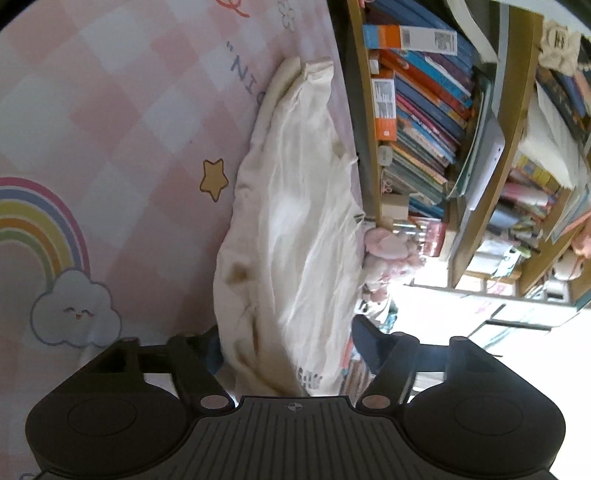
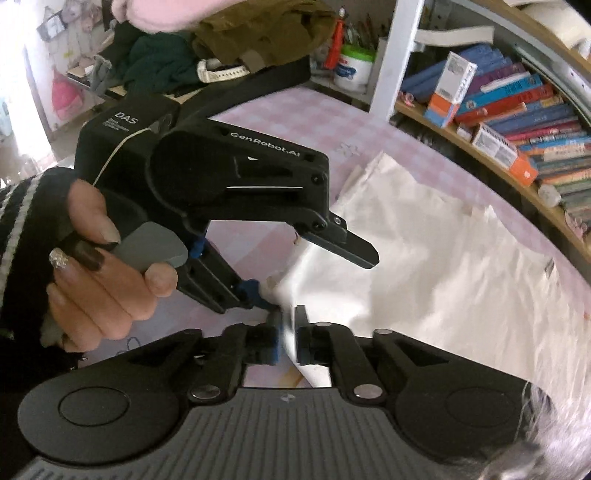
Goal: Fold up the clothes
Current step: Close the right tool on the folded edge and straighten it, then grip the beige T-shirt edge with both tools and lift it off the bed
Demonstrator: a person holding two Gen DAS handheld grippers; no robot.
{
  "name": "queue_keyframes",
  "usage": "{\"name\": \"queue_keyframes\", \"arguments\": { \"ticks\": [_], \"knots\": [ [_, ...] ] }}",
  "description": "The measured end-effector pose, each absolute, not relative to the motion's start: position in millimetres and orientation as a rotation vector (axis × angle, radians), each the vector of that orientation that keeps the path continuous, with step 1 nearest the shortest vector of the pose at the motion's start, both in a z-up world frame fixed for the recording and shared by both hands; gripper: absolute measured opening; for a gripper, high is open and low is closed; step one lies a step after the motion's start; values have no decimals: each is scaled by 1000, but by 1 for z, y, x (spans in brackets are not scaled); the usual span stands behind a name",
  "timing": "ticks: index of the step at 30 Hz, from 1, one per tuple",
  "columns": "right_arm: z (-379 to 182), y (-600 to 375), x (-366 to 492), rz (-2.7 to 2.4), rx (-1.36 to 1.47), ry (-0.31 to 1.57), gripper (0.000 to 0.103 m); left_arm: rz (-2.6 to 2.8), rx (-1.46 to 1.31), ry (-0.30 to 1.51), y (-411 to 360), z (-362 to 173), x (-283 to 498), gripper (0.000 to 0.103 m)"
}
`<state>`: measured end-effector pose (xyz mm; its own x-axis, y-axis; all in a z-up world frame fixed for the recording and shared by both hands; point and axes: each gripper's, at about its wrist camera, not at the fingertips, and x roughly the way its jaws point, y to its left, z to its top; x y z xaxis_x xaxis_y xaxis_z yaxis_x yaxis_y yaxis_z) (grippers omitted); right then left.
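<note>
A white garment (image 1: 291,206) lies stretched along the edge of a pink checked sheet (image 1: 122,110), beside a bookshelf. My left gripper (image 1: 284,328) is open, its fingers wide apart on either side of the garment's near end. In the right wrist view the white garment (image 2: 436,258) spreads away to the right, and my right gripper (image 2: 289,332) is shut on its near corner. The left gripper (image 2: 319,282), held by a hand (image 2: 96,280), stands open just above that same corner, with its lower finger (image 2: 255,291) down at the cloth.
A bookshelf (image 1: 424,122) packed with books runs close along the bed's edge, with a pink plush toy (image 1: 388,243) at its foot. The bookshelf (image 2: 517,122) sits at the right. Behind lie piled dark and olive clothes (image 2: 258,33), a white watch (image 2: 221,72) and a tub (image 2: 352,70).
</note>
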<state>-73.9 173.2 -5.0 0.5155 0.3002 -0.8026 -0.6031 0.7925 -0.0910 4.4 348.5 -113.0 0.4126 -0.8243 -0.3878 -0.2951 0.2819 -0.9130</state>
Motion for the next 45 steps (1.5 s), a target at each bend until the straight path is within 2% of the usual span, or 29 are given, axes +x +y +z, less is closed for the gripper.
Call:
{"name": "queue_keyframes", "arguments": {
  "ticks": [2, 8, 10, 11, 14, 16, 18, 22, 25, 34, 40, 45],
  "knots": [
    [-3, 167, -77, 533, -373, 864, 37, -478, -1266, 1152, 347, -114, 5, 55],
    [1, 133, -72, 426, -285, 892, 58, -456, -1205, 1173, 343, -115, 7, 35],
    [4, 116, -69, 368, -239, 897, 63, -448, -1183, 1182, 341, -116, 8, 23],
    [5, 107, -66, 334, -213, 900, 66, -437, -1165, 1203, 340, -118, 9, 21],
    [10, 83, -51, 231, -135, 911, 67, -415, -1158, 1226, 339, -124, 8, 14],
    [16, 72, -36, 193, -102, 897, 70, -408, -1161, 1219, 341, -126, 8, 5],
    [21, 68, -18, 170, -79, 891, 78, -416, -1158, 1201, 341, -124, 7, 3],
    [30, 73, 26, 144, -48, 907, 86, -474, -1106, 1151, 341, -112, 6, 2],
    [26, 101, 65, 147, -51, 978, 86, -503, -1070, 1122, 340, -102, 6, 2],
    [-1, 201, 137, 269, -310, 1124, 87, -548, -970, 1100, 339, -90, 4, 2],
    [-15, 260, 144, 329, -380, 1150, 86, -596, -886, 1073, 333, -78, 5, 2],
    [-40, 303, 143, 292, -574, 1161, 84, -635, -816, 1050, 329, -68, 6, 2]
  ]
}}
